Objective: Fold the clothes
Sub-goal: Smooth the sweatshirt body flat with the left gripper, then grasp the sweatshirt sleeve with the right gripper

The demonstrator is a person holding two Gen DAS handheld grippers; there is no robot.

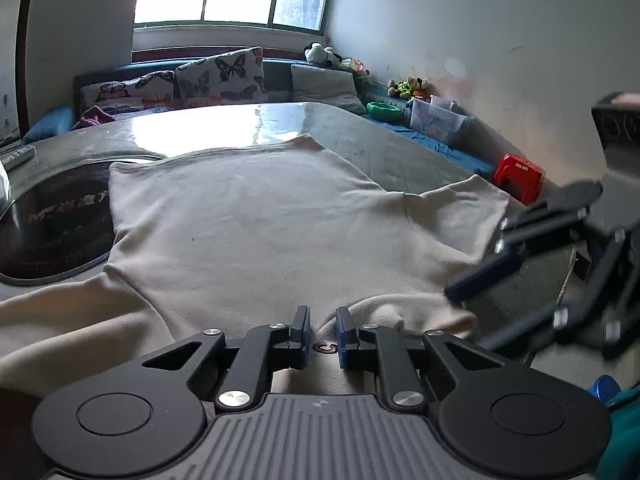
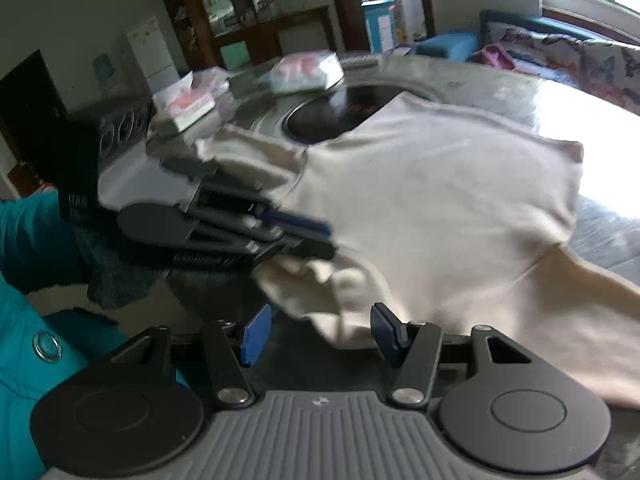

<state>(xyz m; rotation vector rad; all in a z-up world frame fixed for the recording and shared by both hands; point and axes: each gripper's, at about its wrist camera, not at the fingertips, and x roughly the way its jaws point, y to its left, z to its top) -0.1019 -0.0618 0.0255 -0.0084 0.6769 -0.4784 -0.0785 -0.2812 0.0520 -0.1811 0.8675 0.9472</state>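
The cream sweatshirt (image 1: 256,216) lies spread flat over the grey table (image 1: 400,152), its hem toward the far window and its collar at the near edge just in front of me. One sleeve runs off to the near left, the other reaches right toward the red stool (image 1: 518,176) on the floor.

My left claw (image 1: 323,334) sits low over the collar with its fingers drawn close, a narrow gap between them. The small logo shows through that gap, and I cannot tell whether the pads really pinch any cloth or only rest on it. My right claw (image 2: 316,332) is spread wide, with the bunched collar fabric just beyond its tips and nothing pressed between them.

My worries from here:
- If my left claw has only a thin fold or none, the collar slips free as soon as I lift, and the fold starts crooked.
- If my right claw closes on that crumpled bunch, I may grab two layers and drag the whole body along.
- The left side of the shirt lies over the dark round inset (image 1: 52,220) in the table, so its rim could snag the cloth.
- The near sleeve hangs toward the table edge and its weight could pull the shirt off.
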